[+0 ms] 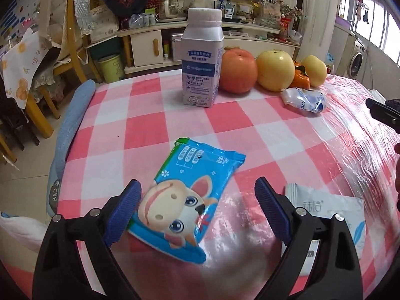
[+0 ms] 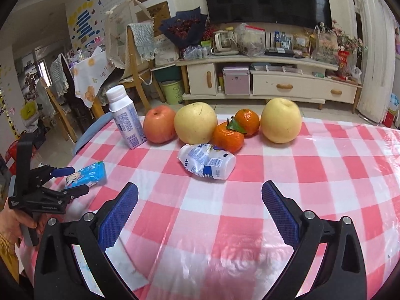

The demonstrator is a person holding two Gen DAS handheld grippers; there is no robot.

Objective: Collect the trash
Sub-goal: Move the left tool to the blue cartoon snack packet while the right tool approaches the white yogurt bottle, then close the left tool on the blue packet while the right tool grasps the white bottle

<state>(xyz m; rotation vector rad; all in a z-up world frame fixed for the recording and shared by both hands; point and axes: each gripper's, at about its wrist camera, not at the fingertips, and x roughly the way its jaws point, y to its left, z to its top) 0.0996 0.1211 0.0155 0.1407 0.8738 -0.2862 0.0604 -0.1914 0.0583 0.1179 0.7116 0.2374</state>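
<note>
A blue snack wrapper point(image 1: 190, 200) with a cartoon animal lies flat on the pink checked tablecloth point(image 1: 155, 120). My left gripper point(image 1: 197, 182) is open, angled down over it, with the wrapper's near half between the blue pads; the left pad point(image 1: 122, 212) is at the wrapper's edge. In the right wrist view the left gripper point(image 2: 78, 178) straddles the wrapper point(image 2: 87, 175). A white sachet point(image 1: 325, 207) lies beside the right finger. A crushed white plastic bottle point(image 2: 207, 162) lies ahead of my open, empty right gripper point(image 2: 200, 186), which hovers above the cloth. The sachet point(image 2: 125, 270) shows under its left finger.
A white milk bottle point(image 2: 125, 117) stands upright at the far left. Beside it lie an apple point(image 2: 160, 123), two yellow pears point(image 2: 196, 122) and two tangerines point(image 2: 228, 136). The crushed bottle point(image 1: 305, 101) lies in front of them. Chairs and a TV cabinet point(image 2: 275, 82) stand beyond the table.
</note>
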